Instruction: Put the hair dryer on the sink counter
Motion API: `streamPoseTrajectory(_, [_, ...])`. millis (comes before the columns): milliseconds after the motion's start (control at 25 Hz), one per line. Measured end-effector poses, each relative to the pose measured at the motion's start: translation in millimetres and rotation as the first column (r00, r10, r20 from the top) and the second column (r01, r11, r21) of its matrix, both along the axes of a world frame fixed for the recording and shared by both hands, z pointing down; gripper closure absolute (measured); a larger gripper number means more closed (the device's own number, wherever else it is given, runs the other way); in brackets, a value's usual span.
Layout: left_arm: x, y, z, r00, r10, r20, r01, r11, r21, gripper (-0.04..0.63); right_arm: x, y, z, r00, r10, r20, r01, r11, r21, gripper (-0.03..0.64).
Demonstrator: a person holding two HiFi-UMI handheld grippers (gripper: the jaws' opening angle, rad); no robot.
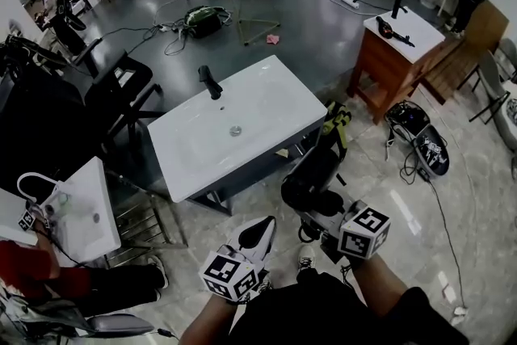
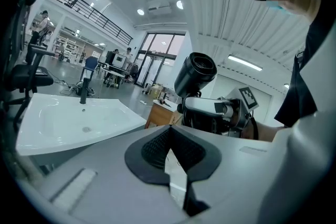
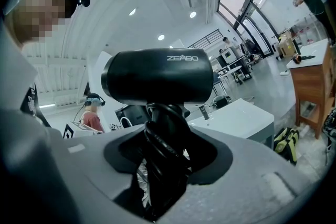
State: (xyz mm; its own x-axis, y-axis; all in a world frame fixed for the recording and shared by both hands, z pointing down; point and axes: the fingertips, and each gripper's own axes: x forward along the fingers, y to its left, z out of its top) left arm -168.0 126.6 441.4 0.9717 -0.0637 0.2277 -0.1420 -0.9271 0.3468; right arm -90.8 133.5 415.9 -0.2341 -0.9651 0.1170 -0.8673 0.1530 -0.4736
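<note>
While cord [image 3: 163, 150] coils round its handle [image 3: 170, 111], the hair dryer [image 3: 157, 76] is black.

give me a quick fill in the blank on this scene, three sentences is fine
1. The right gripper has its fingers closed on the handle of a black ____.
2. The left gripper holds ____.
3. The faucet on the white sink counter ahead is coloured ____.
Missing words: hair dryer; nothing; black.
</note>
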Motion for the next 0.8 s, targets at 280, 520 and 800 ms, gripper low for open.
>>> streamPoseTrajectory(280, [24, -4, 1, 0.999, -0.037, -0.002, 0.037, 0.999, 0.003, 0.592, 25, -5, 3, 1.0, -0.025, 0.007, 0.025, 1.0, -0.002, 0.407])
streamPoseTrajectory(520, [41, -4, -3, 0.997, -0.071, 0.001, 0.071, 0.997, 0.015, 0.592, 49, -8, 2, 0.999, -0.046, 0.013, 0.046, 0.999, 0.009, 0.407])
streamPoseTrajectory(800, [53, -9, -10, 0.993, -0.117, 0.007, 0.117, 0.993, 0.032, 0.592, 67, -16, -2, 0.997, -0.077, 0.02, 0.076, 0.997, 0.016, 0.407])
